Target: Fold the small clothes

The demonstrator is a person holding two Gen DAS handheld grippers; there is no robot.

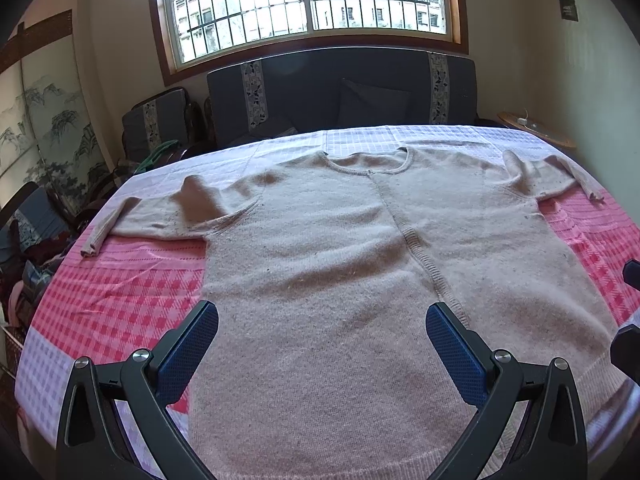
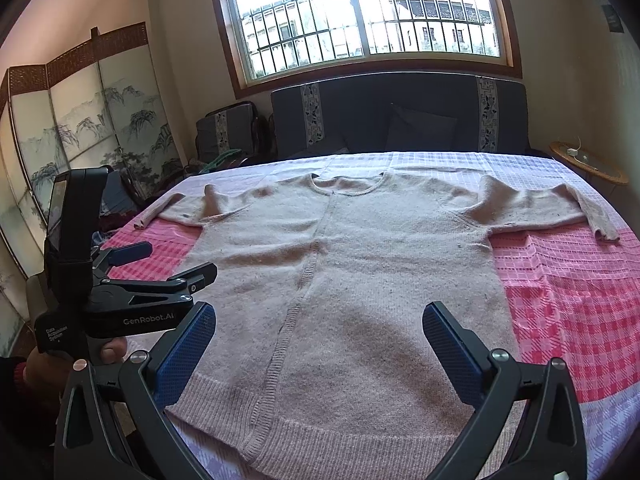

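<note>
Beige sweater (image 1: 320, 264) spread flat on checked cloth (image 1: 120, 288), frame centre; left gripper (image 1: 322, 344) and right gripper (image 2: 318, 340) both wide open, holding nothing

fuzzy matt knit sweater (image 1: 320, 248), woven checked tablecloth (image 1: 120, 292)

Sweater (image 1: 320, 248) lies flat on the tablecloth (image 1: 120, 288), neck away from me, sleeves out to both sides. My left gripper (image 1: 322, 334) hangs over its near left part, w/ my right gripper (image 2: 320, 334) over the near right; the left one shows at left in the right wrist view. Sofa (image 1: 340, 92) behind the table, window (image 1: 308, 0) above it. Folding screen (image 2: 80, 128) far left, small round table (image 2: 588, 162) far right.
</note>
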